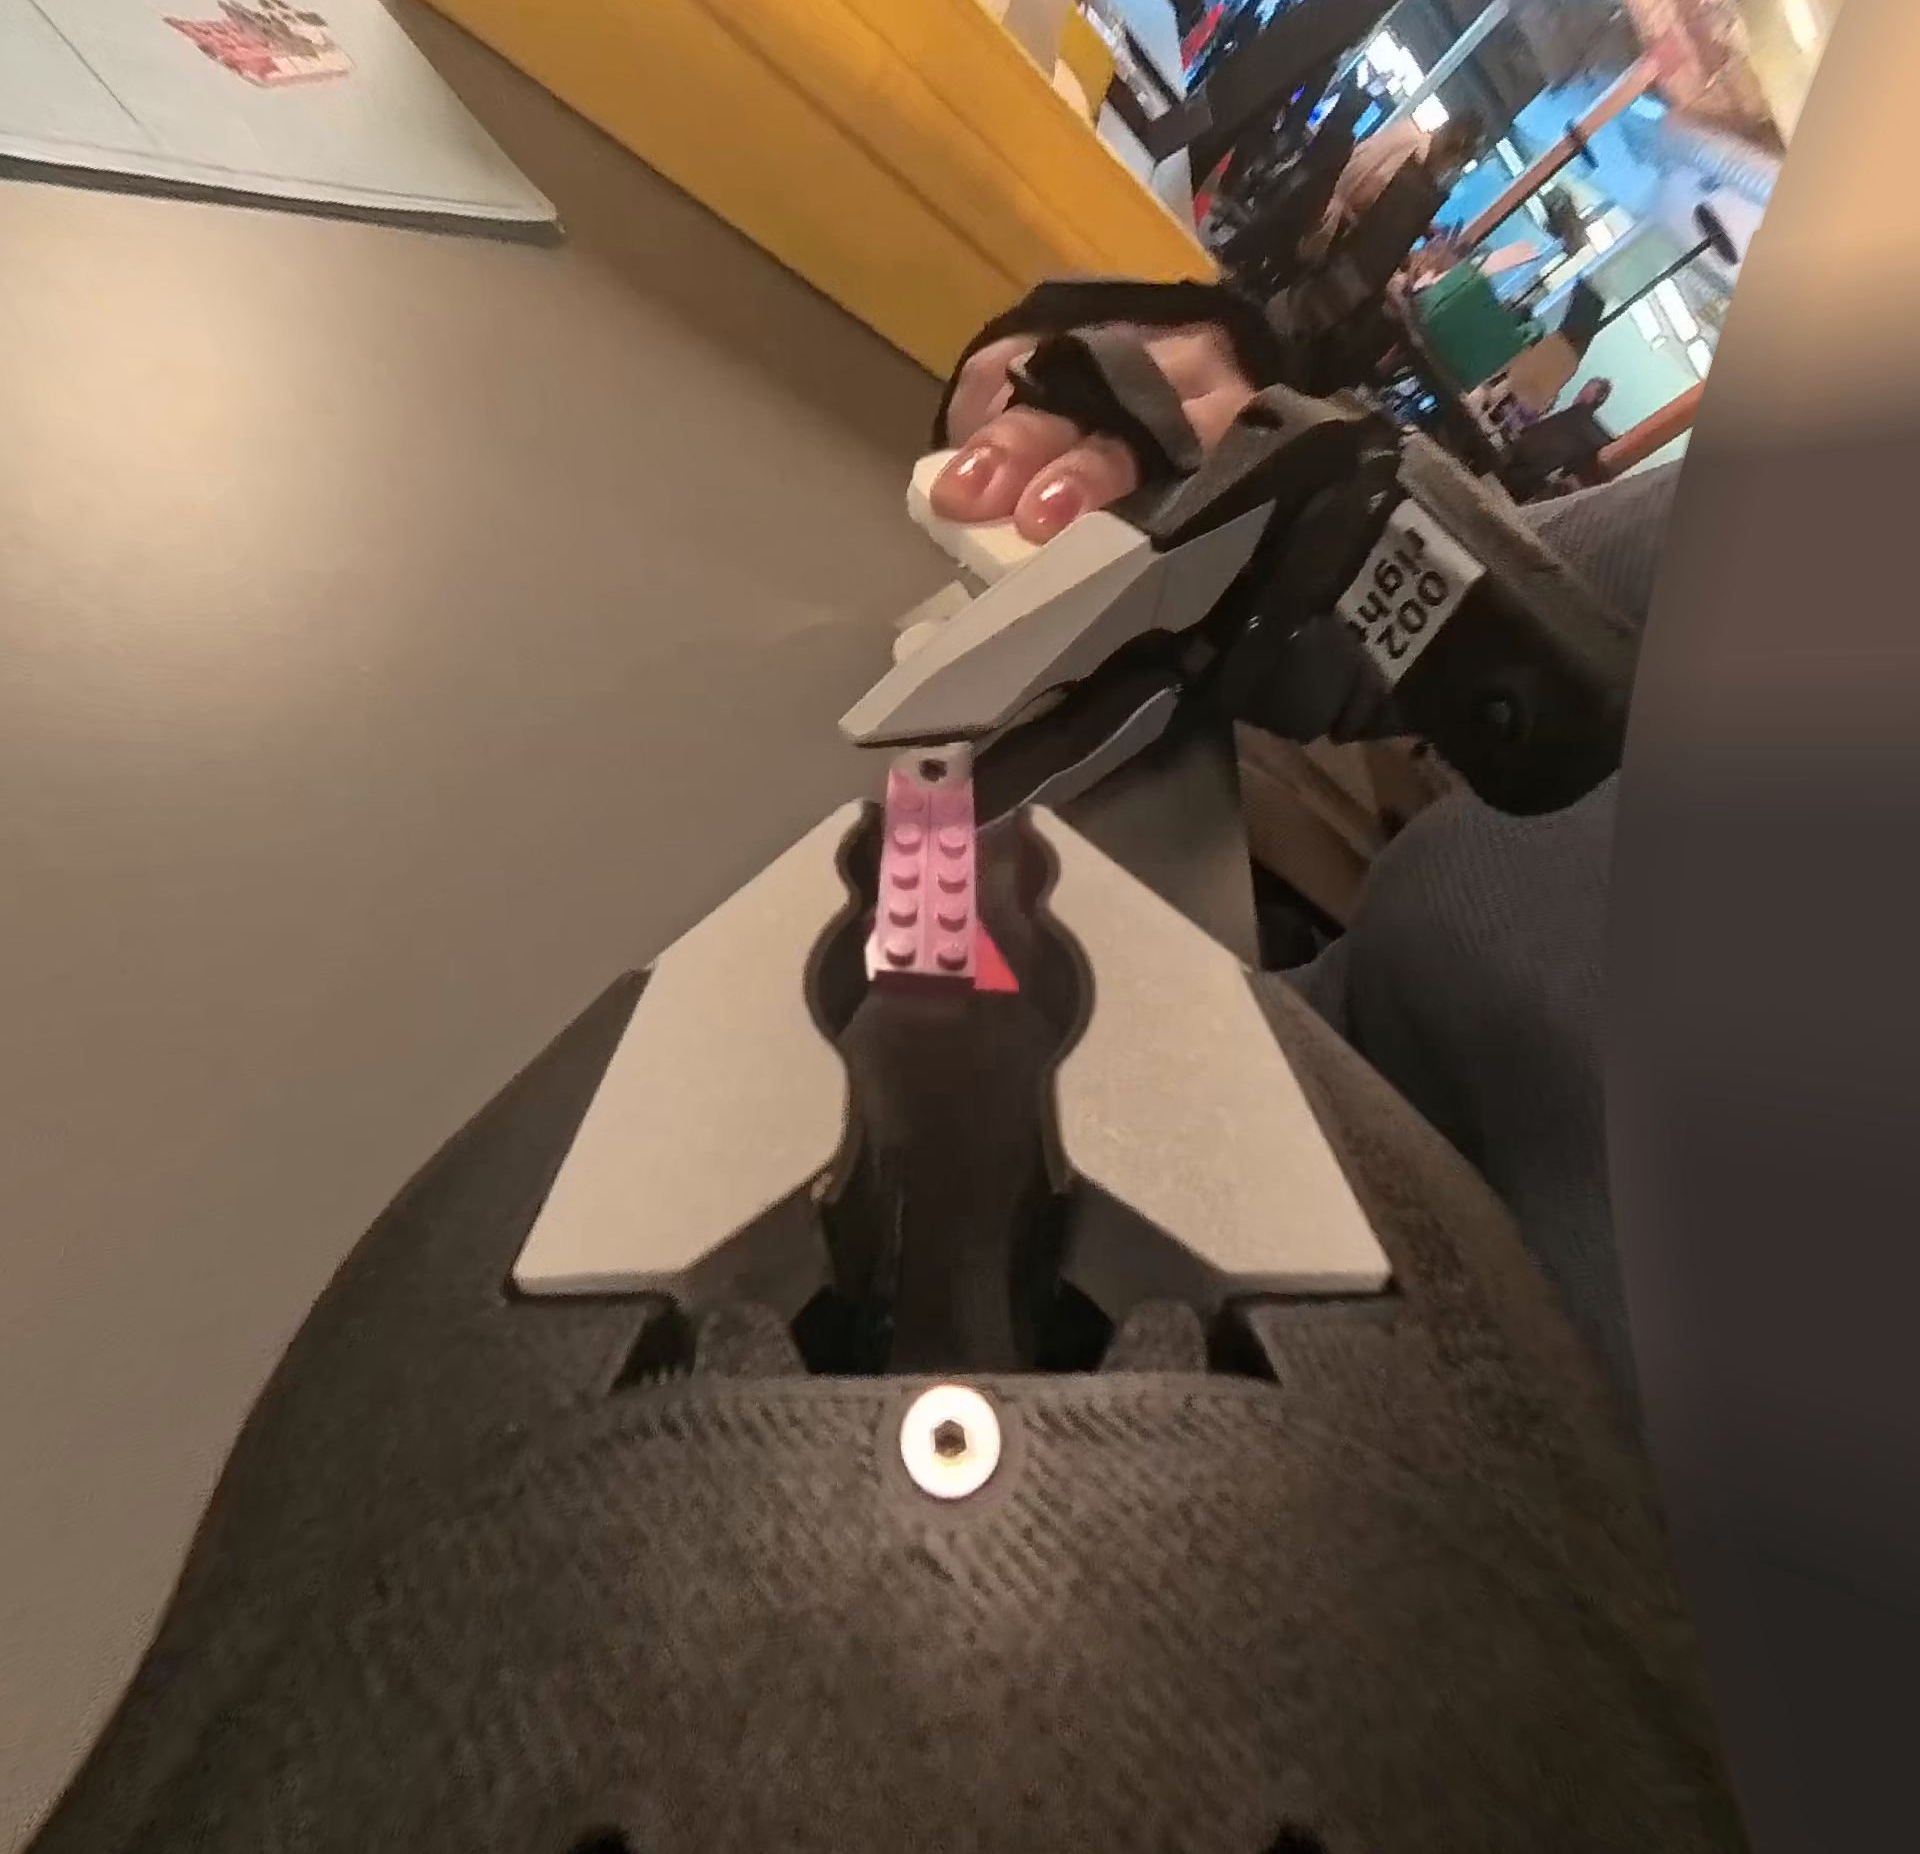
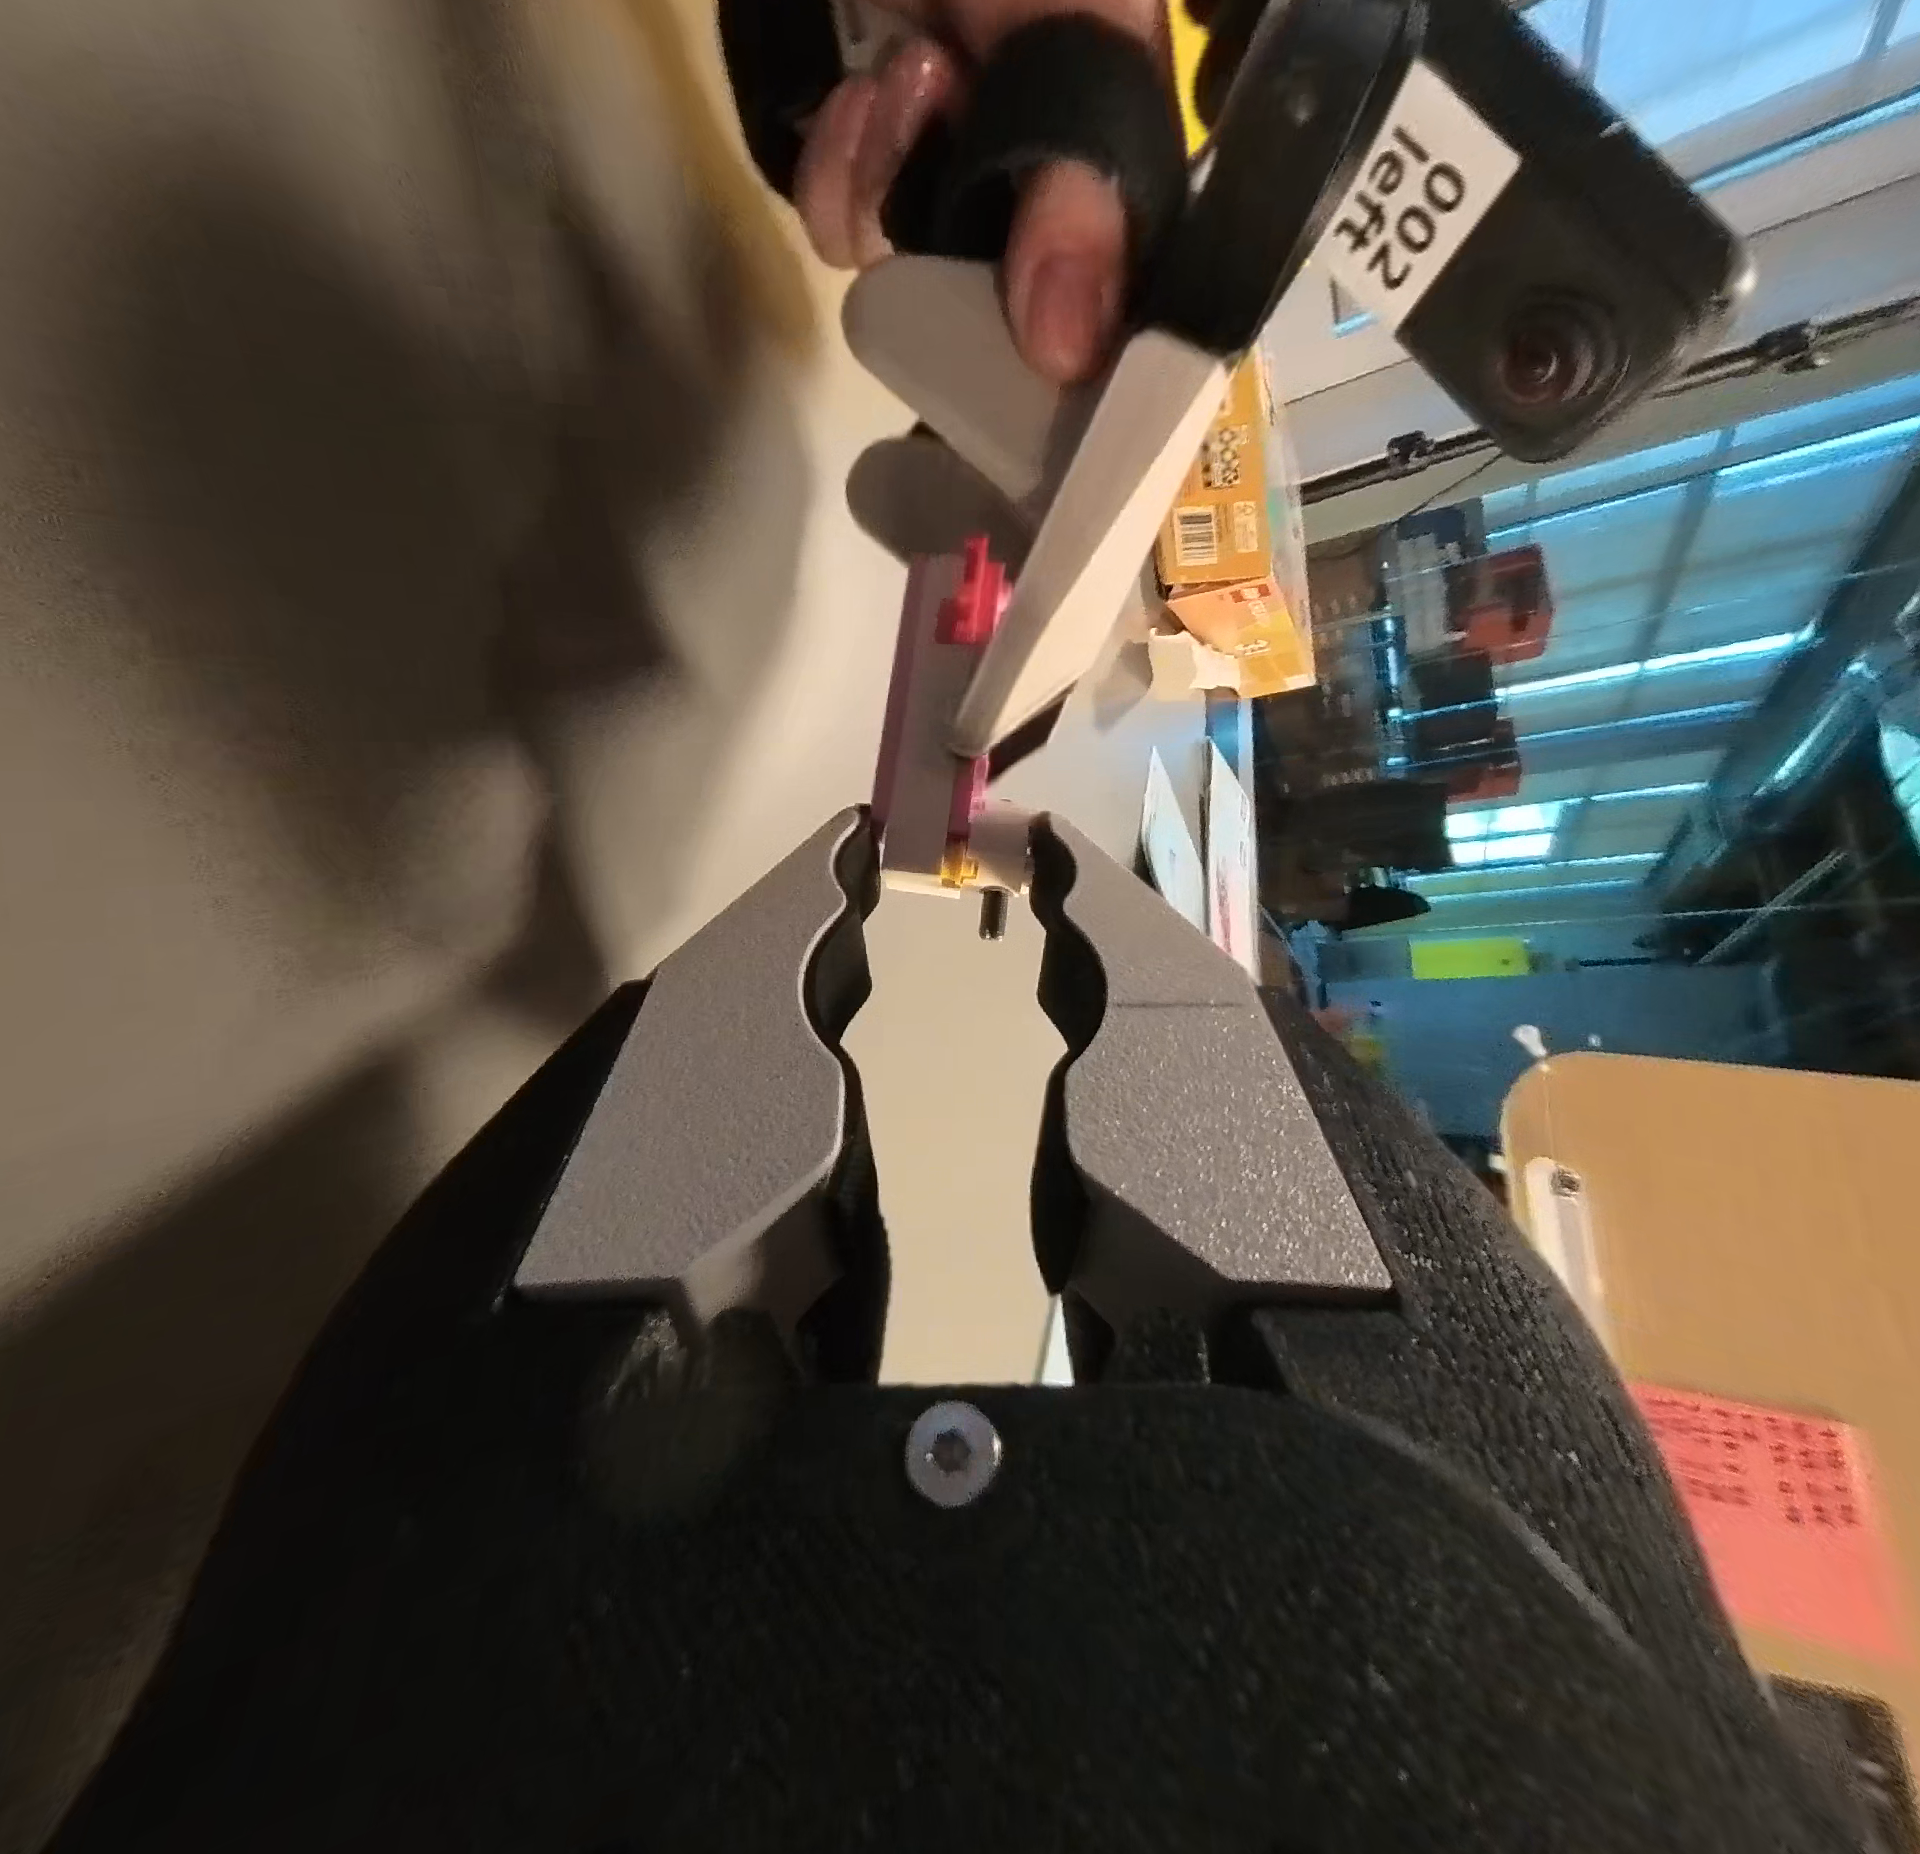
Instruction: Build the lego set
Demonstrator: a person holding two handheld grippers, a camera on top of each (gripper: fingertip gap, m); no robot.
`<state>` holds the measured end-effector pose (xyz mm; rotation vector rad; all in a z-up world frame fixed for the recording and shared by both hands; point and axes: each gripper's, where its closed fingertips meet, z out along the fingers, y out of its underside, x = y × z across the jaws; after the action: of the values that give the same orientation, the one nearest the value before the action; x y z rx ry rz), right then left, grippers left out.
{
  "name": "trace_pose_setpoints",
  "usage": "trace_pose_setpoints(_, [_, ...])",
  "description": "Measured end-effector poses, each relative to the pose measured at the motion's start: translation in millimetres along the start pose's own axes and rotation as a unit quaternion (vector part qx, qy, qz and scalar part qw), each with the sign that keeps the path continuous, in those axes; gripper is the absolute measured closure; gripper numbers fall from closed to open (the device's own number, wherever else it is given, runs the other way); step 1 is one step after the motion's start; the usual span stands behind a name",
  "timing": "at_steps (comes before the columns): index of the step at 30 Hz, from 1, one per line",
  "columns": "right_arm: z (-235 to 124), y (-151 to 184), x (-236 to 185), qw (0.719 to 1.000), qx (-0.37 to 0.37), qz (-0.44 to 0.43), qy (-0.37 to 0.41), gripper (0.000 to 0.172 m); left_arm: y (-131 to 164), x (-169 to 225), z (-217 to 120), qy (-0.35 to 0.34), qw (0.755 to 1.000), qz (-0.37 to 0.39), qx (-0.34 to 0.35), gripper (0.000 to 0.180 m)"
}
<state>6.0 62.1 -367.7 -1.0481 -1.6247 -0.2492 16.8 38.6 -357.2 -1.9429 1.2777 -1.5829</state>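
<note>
A small brick assembly point(image 1: 930, 900) with a pink studded plate, a grey end piece and a red part stands between my two grippers above the beige table point(image 1: 312, 557). My left gripper point(image 1: 945, 828) is open around its lower end: a dark gap shows between the plate and the right pad. My right gripper point(image 2: 954, 833) is shut on the other end of the assembly point(image 2: 920, 765), one pad on the pink and grey plates, the other on a light grey piece with a pin. The right gripper also shows in the left wrist view point(image 1: 914, 744), the left gripper in the right wrist view point(image 2: 977, 750).
A yellow box point(image 1: 831, 121) stands along the table's far side, and a printed booklet point(image 1: 208, 90) lies at the far left. Gloved hands point(image 1: 997, 474) hold both grippers. Small yellow cartons point(image 2: 1236, 578) and a tan board point(image 2: 1714, 1233) are on the right. Both grippers' tips are close together, under 4 cm apart.
</note>
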Motion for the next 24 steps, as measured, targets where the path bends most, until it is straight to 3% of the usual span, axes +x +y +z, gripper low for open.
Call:
trace_pose_setpoints(2, [-1, -4, 2, 1.0, 0.015, 0.013, 0.005, 0.144, 1, 3, 2, 0.013, 1.0, -0.013, -0.002, 0.15])
trace_pose_setpoints(8, [-2, -3, 7, 1.0, 0.017, 0.001, 0.026, 0.144, 0, 0, 0, 0.021, 0.999, -0.029, 0.004, 0.158])
trace_pose_setpoints(19, [-1, -2, 15, 0.995, 0.002, -0.061, 0.084, 0.144, -5, 0, -3, -0.011, 0.999, 0.032, 0.013, 0.161])
trace_pose_setpoints(24, [3, 2, 10, 0.994, -0.022, -0.081, 0.074, 0.145, -1, -6, -2, -0.024, 0.999, 0.036, 0.003, 0.162])
